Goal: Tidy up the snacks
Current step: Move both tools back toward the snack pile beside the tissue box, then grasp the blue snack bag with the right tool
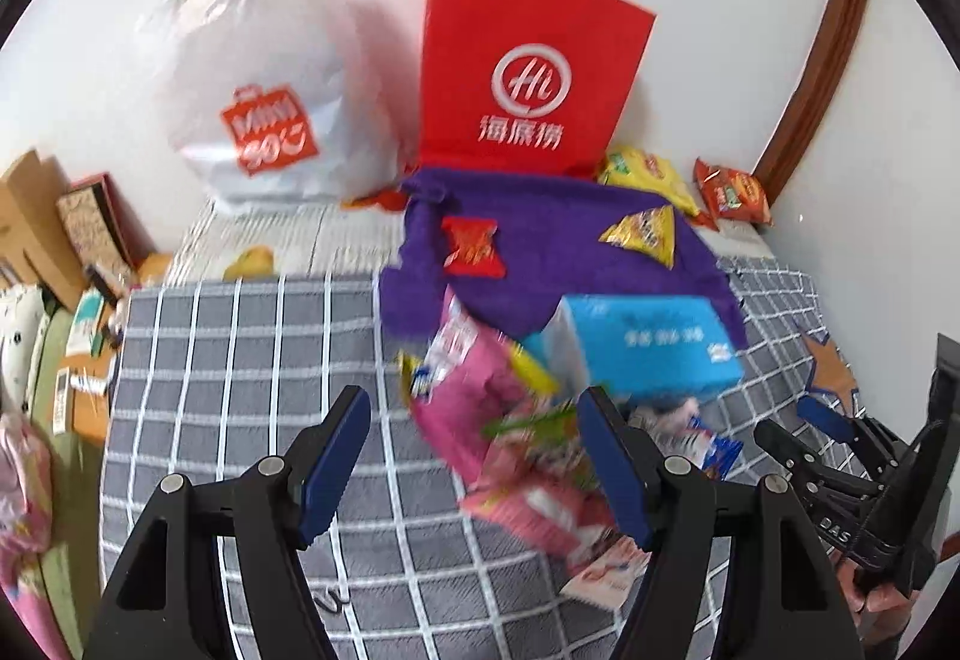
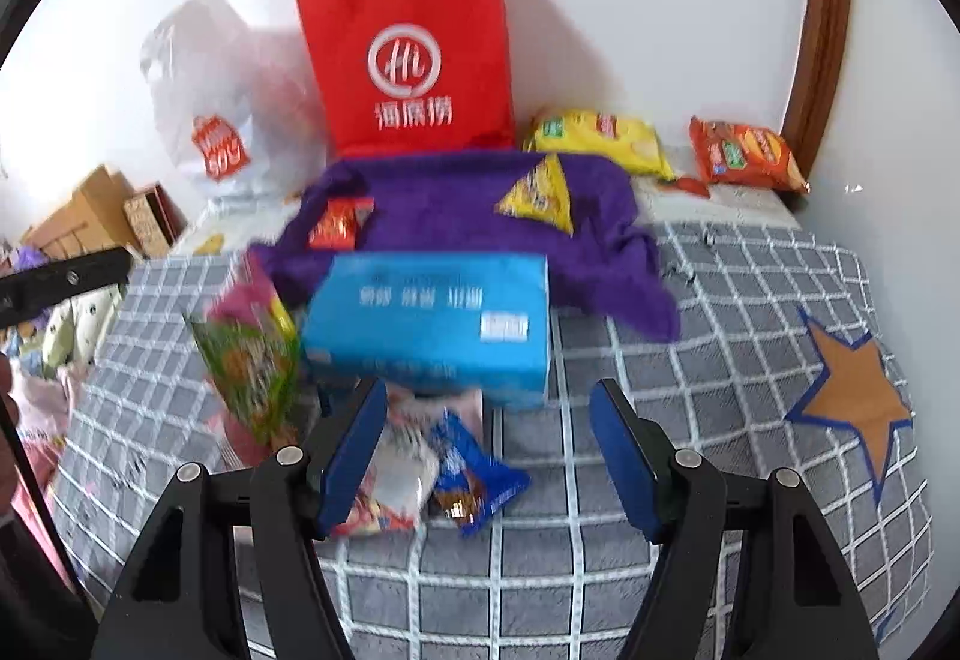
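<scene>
left tongs (image 1: 474, 459) spread, empty, over pink snack bag (image 1: 480, 420) at 3 o'clock. right tongs (image 2: 489, 453) spread, nothing pinched, blue packet (image 2: 474, 480) between them, below blue box (image 2: 432, 324). snacks heaped mid-bed (image 2: 690, 420), likely for sorting toward red bag (image 2: 414, 72) at 12.

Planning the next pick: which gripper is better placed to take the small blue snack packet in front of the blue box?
Right. The blue snack packet lies just ahead of the open right gripper; the left gripper faces the pink bag.
</scene>
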Tool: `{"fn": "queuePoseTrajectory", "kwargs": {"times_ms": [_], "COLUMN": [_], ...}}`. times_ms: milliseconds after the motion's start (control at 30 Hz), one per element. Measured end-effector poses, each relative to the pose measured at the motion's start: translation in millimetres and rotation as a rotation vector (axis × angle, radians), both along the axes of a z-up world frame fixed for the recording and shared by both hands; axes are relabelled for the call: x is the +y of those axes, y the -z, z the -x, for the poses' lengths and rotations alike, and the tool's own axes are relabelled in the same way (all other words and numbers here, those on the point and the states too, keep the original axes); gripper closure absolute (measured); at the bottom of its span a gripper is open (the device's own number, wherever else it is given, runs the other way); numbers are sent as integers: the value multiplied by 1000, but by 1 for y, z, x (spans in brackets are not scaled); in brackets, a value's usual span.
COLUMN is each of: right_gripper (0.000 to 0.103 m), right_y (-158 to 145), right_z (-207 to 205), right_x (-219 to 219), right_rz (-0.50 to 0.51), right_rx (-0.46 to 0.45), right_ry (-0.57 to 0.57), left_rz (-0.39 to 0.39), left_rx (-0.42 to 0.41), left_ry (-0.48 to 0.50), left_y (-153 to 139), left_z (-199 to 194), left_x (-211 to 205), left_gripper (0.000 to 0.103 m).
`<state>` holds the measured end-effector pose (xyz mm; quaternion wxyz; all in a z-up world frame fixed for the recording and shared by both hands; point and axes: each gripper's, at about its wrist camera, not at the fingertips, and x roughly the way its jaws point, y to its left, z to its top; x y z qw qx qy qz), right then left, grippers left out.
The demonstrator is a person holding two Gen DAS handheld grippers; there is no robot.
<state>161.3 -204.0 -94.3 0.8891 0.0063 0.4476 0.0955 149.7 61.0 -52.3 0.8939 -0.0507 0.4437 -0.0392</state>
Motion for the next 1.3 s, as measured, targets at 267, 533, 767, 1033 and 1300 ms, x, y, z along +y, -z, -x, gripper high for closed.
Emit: {"fn": "queuePoseTrajectory", "kwargs": {"times_ms": [267, 533, 767, 1033, 1300], "right_gripper": [47, 46, 89, 58, 58], "right_y": [44, 62, 55, 38, 71], "right_z": [3, -14, -1, 5, -10], "right_x": [8, 18, -5, -4, 29], "right_rz": [32, 23, -10, -23, 68], "right_rx": [59, 85, 112, 45, 125], "right_ry": [-55, -125, -153, -182, -232], "left_rz": [18, 18, 38, 55, 49], "left_rx": [53, 72, 87, 78, 65], "left_ry": [-21, -30, -16, -10, -17], "left_y": [31, 42, 49, 47, 43], "left_z": [7, 8, 8, 8, 14], "left_x": [8, 11, 9, 9, 21], "left_gripper": [33, 33, 33, 33, 33]}}
